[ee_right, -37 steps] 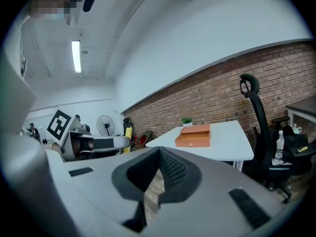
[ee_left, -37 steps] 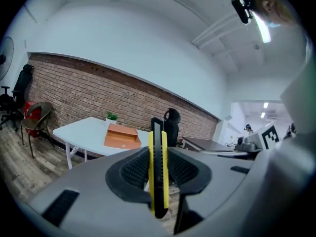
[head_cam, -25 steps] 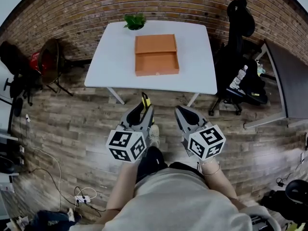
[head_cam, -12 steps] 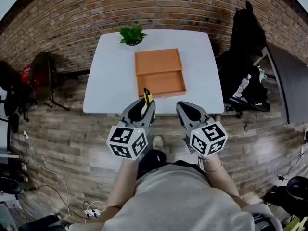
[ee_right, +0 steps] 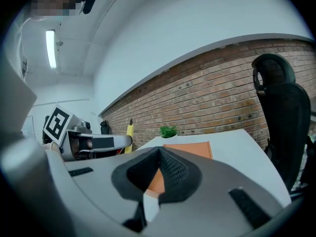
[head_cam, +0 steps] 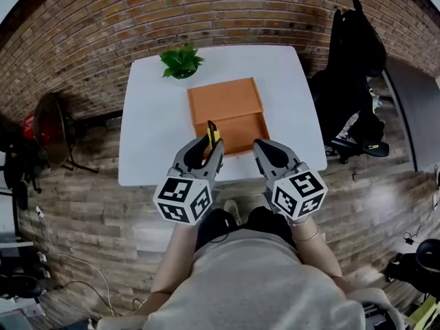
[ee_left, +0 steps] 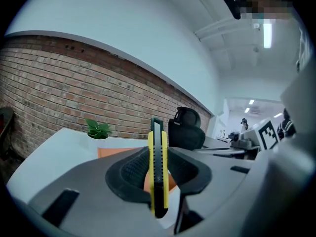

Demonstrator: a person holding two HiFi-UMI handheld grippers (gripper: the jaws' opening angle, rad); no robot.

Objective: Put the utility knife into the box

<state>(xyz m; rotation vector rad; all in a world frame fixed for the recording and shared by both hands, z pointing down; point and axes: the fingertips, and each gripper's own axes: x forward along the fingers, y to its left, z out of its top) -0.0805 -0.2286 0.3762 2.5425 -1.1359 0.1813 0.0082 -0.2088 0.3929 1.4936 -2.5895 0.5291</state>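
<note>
Over the last second the white table [head_cam: 148,122] and the orange box [head_cam: 224,100] on it have drawn close. Both grippers, which were over the wooden floor well short of the box, now reach its near edge. The left gripper [head_cam: 207,148] pinches the utility knife [head_cam: 213,132] between its ribbed black pads. The knife stands upright, its tip poking up just in front of the box's near wall. The right gripper [head_cam: 265,150], just right of the knife, has its jaws pressed together on nothing. The step in hand looks like the carry, nearly over. Next, the knife must go forward over the box's open tray, come down and be let go. The knife is a slim, flat bar, yellow plastic with a black slider strip, hard and smooth. The box is shallow and rectangular with a matte finish, and seems to lie open in two halves. A leafy potted plant [head_cam: 181,61] stands beyond the box, to its left.
</note>
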